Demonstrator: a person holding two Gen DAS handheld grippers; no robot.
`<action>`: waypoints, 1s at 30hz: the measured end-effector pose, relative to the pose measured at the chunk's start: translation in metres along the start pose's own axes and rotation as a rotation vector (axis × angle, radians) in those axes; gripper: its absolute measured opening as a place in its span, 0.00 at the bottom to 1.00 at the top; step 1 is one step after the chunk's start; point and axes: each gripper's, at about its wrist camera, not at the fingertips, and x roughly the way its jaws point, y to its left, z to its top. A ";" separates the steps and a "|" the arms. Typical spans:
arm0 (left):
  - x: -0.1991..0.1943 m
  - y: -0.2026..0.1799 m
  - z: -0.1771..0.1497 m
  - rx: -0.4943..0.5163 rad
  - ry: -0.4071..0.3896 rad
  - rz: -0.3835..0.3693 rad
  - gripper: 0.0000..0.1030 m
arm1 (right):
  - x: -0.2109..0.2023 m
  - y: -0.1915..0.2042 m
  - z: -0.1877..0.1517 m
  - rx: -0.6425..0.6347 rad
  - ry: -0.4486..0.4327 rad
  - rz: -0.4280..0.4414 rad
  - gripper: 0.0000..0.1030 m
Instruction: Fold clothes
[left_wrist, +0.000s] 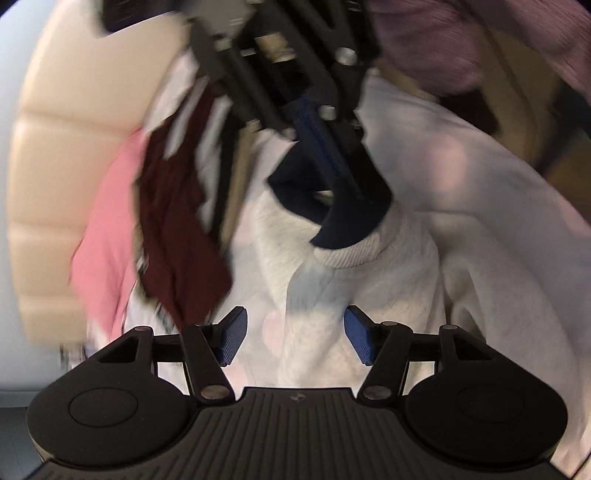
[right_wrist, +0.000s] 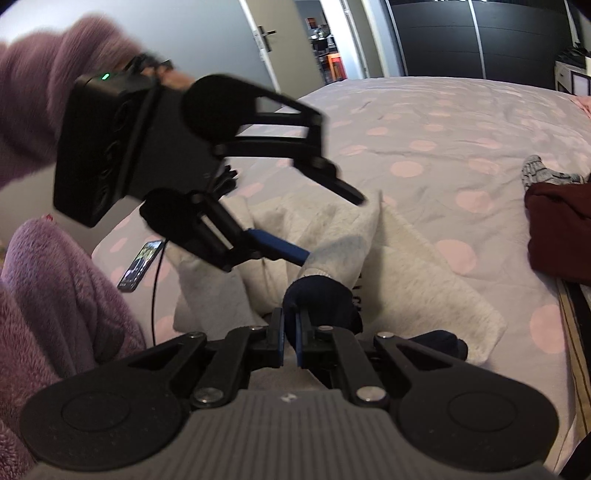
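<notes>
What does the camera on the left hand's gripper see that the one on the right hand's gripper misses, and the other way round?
Only the left wrist view shows the pink garment and the cream padded headboard.

Only the right wrist view shows the phone on the dotted bedspread, the door and the dark wardrobe.

Both show the pale grey sweatshirt, its navy cuff pinched in the right gripper, the left gripper with nothing between its pads, and a maroon garment.
</notes>
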 end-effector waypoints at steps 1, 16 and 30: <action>0.002 0.001 0.002 0.051 -0.001 -0.028 0.49 | 0.000 0.001 -0.001 -0.004 0.001 0.002 0.07; -0.006 -0.019 0.002 -0.062 0.092 -0.083 0.05 | -0.002 -0.005 0.000 -0.015 -0.012 0.004 0.08; -0.087 -0.090 -0.072 -0.732 0.416 0.108 0.04 | -0.016 -0.025 0.013 -0.093 -0.022 -0.189 0.36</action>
